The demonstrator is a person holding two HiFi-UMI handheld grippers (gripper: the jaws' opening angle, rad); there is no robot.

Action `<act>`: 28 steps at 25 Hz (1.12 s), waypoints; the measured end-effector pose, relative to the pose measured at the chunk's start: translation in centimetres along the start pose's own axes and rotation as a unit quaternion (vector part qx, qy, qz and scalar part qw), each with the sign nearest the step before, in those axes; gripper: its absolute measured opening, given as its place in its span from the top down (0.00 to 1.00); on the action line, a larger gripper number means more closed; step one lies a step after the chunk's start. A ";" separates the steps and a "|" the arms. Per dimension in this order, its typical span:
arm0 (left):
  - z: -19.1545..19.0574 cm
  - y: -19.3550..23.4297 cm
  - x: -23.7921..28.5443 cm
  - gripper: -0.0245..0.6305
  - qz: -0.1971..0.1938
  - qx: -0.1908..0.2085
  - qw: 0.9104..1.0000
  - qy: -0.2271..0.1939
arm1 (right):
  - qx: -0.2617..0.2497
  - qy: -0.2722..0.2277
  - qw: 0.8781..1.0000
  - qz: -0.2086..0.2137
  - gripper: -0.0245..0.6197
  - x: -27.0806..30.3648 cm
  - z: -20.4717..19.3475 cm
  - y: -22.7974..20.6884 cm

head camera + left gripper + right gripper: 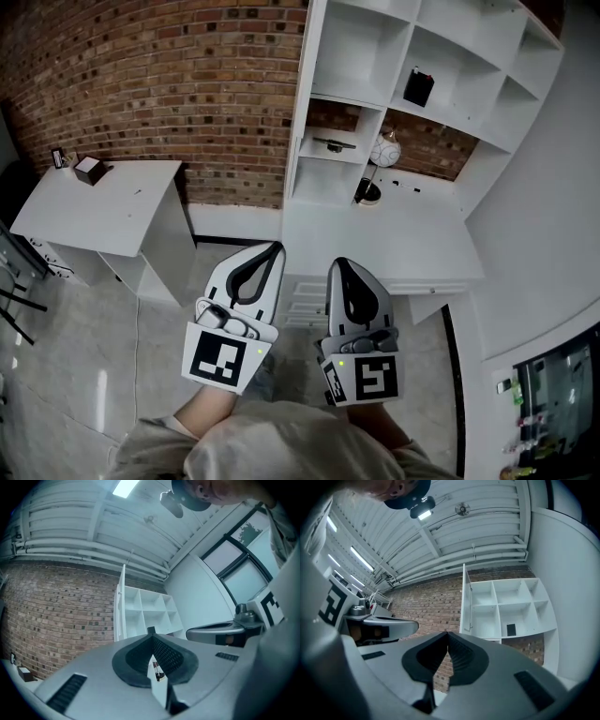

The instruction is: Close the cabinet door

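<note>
A tall white cabinet of open cubbies stands against the brick wall. Its narrow white door is swung open at the cabinet's left edge, and I see it edge-on. The right gripper view shows the door sticking out from the shelves. It also appears in the left gripper view, door. My left gripper and right gripper are held side by side in front of the desk, well short of the door. Both are shut and hold nothing.
A white desk top with drawers sits under the cabinet. The cubbies hold a black box, a round clock-like thing and a dark item. At the left stands a white side table with a small box.
</note>
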State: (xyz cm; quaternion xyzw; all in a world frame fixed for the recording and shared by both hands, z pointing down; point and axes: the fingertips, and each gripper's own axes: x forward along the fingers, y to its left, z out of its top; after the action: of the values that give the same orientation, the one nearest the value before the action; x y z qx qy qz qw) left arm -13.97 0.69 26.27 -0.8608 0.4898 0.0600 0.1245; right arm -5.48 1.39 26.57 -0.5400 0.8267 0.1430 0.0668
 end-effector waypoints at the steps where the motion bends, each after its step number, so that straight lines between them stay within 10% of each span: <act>1: -0.2 0.7 0.9 0.95 0.000 0.001 1.000 -0.003 | -0.001 -0.001 1.000 -0.002 0.93 0.9 -0.3 -0.3; 28: -2.0 12.6 19.4 0.95 -0.057 0.012 0.998 -0.038 | -0.031 -0.019 0.998 -0.044 0.93 21.9 -3.7 -6.7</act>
State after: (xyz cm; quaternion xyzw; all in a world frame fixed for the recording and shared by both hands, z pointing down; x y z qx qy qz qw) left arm -14.86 -22.09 21.87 -0.8826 0.4359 0.0798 0.1568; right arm -8.13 -21.39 23.15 -0.5748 0.7961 0.1751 0.0719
